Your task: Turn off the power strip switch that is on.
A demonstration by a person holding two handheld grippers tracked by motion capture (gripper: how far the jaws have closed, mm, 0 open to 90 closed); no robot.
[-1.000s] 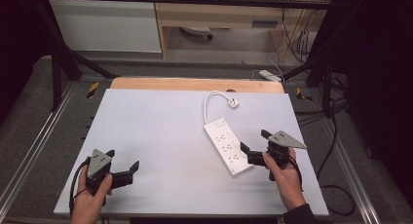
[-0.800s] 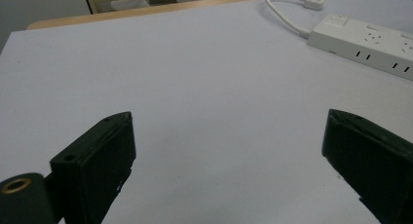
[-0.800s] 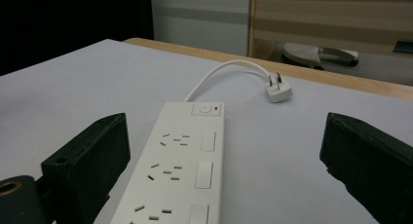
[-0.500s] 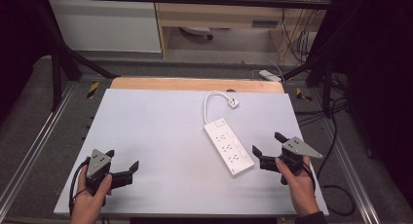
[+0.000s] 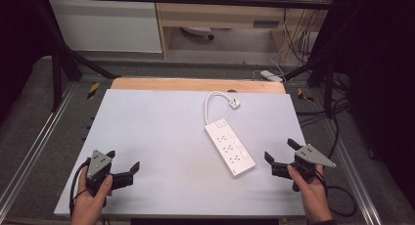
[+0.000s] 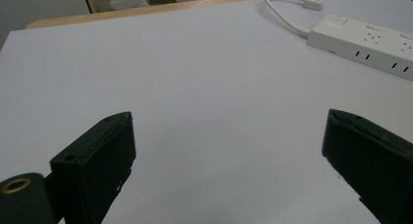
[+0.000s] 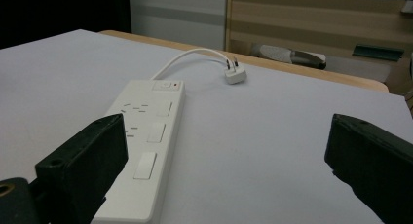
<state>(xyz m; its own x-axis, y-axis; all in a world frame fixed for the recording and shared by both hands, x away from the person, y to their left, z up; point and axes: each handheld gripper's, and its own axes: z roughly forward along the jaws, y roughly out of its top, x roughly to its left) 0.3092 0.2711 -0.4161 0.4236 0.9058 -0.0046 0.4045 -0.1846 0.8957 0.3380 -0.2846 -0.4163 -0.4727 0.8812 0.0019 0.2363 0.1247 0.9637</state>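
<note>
White plastic power strip [image 5: 229, 148] lies right of centre on the pale grey table [image 5: 147, 127], its cord curling far to the white plug [image 5: 235, 103]. Right gripper [image 5: 284, 156] just beside its near end, jaws spread, empty. Left gripper [image 5: 122, 167] near-left, also spread, empty. Likely approach step; next, close in on the strip's near end.

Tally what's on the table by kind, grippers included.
Power strip with its cord and plug: 1
Grippers: 2, left gripper and right gripper, both open
Total: 3
</note>
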